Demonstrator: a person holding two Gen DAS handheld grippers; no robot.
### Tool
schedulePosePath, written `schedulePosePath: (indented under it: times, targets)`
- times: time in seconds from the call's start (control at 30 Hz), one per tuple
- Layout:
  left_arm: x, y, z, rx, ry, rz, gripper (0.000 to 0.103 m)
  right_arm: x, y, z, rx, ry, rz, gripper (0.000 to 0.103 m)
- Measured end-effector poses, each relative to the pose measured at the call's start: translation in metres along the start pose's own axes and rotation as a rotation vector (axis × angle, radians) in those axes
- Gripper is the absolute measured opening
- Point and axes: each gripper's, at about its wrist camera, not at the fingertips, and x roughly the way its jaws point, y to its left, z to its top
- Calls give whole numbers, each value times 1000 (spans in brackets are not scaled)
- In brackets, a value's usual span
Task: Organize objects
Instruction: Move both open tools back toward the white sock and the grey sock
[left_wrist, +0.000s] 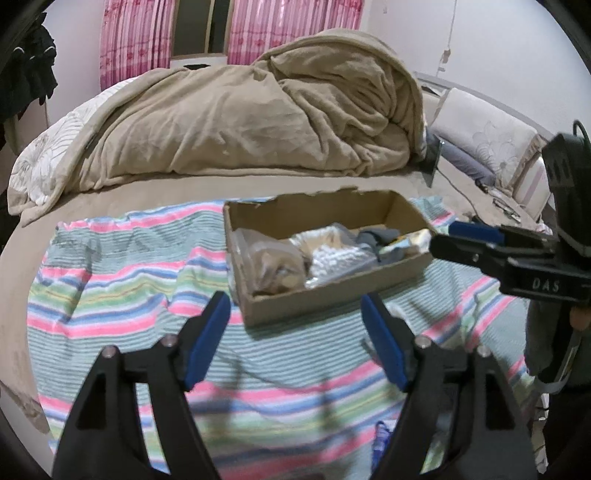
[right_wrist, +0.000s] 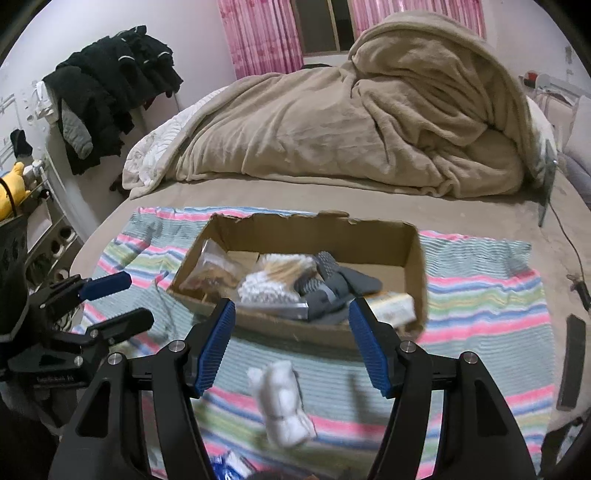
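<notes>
The white bundle (right_wrist: 282, 400) lies on the striped cloth (right_wrist: 480, 295) on the bed, outside the box (right_wrist: 413, 258), and this is the relation the next move depends on. In the right wrist view it sits between the right hand-held gripper (right_wrist: 291, 343) fingers, a little toward 6 o'clock of the tips, its long axis running from 11 to 5 o'clock; the box stands beyond at 12 o'clock. The right jaws are partly open and hold nothing; the pads do not touch the bundle. The left hand-held gripper (left_wrist: 295, 341), off at 9 o'clock, is open and empty, so the right hand seems nearer.
</notes>
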Motion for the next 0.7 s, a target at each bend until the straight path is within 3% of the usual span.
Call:
schedulePosePath:
  times: [0.43,0.7]
  targets:
    - [-40,-23,-23,-53,-39,-24,75,-46,-5,-45,-1,-17,-31,67]
    - [-30,-31,-49,-90,16,-33,75,-47,-15,-73,30,24,-34,67]
